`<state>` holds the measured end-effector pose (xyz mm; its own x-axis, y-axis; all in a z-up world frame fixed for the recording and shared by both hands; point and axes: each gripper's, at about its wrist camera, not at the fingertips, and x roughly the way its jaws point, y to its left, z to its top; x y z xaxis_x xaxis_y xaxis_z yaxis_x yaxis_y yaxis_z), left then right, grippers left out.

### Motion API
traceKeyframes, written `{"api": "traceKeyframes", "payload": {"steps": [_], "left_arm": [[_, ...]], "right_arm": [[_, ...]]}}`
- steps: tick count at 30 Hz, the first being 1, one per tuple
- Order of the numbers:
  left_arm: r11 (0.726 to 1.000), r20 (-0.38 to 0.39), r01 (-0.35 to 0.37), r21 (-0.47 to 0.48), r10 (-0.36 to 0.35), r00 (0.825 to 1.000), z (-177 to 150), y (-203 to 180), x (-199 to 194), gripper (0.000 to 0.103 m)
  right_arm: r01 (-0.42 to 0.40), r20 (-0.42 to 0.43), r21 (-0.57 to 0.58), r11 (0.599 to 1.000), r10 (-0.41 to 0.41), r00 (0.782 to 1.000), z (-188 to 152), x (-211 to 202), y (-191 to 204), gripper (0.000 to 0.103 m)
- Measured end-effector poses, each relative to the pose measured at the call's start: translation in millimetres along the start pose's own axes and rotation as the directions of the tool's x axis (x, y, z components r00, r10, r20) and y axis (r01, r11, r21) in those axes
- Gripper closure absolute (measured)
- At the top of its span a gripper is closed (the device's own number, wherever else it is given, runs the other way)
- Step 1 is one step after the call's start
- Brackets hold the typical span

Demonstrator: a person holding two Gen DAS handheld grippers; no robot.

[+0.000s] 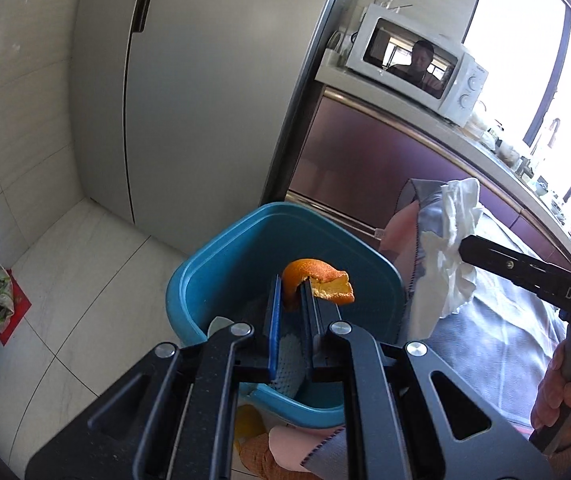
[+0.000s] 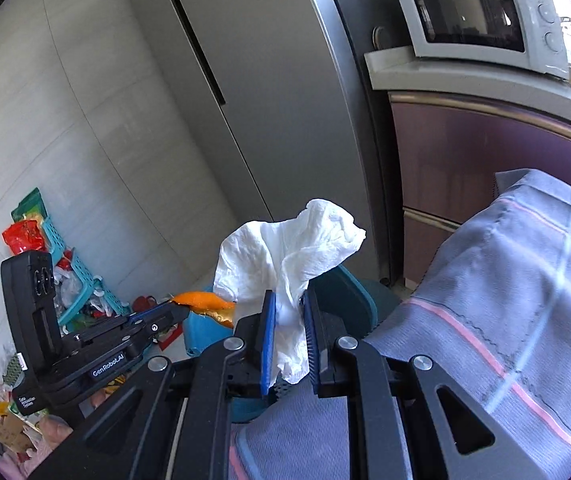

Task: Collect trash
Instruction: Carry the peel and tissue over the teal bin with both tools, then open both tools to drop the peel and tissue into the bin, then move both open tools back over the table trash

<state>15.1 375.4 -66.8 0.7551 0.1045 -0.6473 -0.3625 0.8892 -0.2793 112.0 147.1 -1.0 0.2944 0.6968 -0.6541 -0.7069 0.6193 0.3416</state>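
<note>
You are standing in a kitchen with pale floor tiles, a tall grey double-door refrigerator ahead and a white microwave oven on the counter above glossy purple cabinet fronts. A table draped in a grey cloth with pink and white stripes sits to your right, and a heap of colourful bags and packaging lies against the wall at the left.

Your left gripper is clamped nearly closed on a curled piece of orange peel, and the peel hangs right over the open mouth of the round blue plastic waste bin on the floor beside the table. Something pale lies in the bin's bottom; you cannot tell what it is.

Your right gripper is pinched on a crumpled white paper tissue, most of which billows above the blue pads. From the left wrist view the tissue sits at the table's corner, just beside the bin's rim rather than over its opening. Your right hand grips the handle at that view's edge.
</note>
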Motion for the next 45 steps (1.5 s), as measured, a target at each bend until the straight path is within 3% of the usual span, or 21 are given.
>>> {"api": "traceKeyframes", "payload": {"steps": [12, 18, 23, 29, 36, 41, 45], "left_arm": [[0.999, -0.094, -0.033, -0.020, 0.031, 0.995, -5, 6, 56, 0.092], [0.999, -0.125, -0.040, -0.018, 0.038, 0.991, -11, 4, 73, 0.090], [1.000, -0.095, -0.025, -0.009, 0.025, 0.995, -13, 1, 68, 0.089], [1.000, -0.052, 0.005, 0.018, -0.004, 0.999, -11, -11, 46, 0.083], [0.986, 0.018, 0.109, 0.125, -0.112, 0.994, -11, -58, 7, 0.061], [0.942, 0.022, 0.225, 0.248, -0.238, 0.971, -19, -112, -16, 0.058], [0.880, -0.028, 0.331, 0.339, -0.343, 0.939, -32, -163, -24, 0.058]], "right_arm": [[0.055, -0.204, 0.029, 0.998, -0.048, 0.978, 2, 66, 0, 0.083], [0.061, -0.208, 0.019, 0.998, -0.056, 0.977, 1, 66, 2, 0.076], [0.047, -0.174, 0.017, 0.999, -0.044, 0.984, -6, 53, 3, 0.075], [0.023, -0.100, -0.001, 1.000, -0.023, 0.995, -16, 12, 1, 0.075], [0.040, 0.029, -0.019, 0.999, -0.039, 0.999, -36, -65, -10, 0.072], [0.103, 0.118, 0.038, 0.994, -0.107, 0.987, -57, -129, -37, 0.072], [0.184, 0.176, 0.121, 0.975, -0.204, 0.963, -84, -181, -62, 0.071]]}}
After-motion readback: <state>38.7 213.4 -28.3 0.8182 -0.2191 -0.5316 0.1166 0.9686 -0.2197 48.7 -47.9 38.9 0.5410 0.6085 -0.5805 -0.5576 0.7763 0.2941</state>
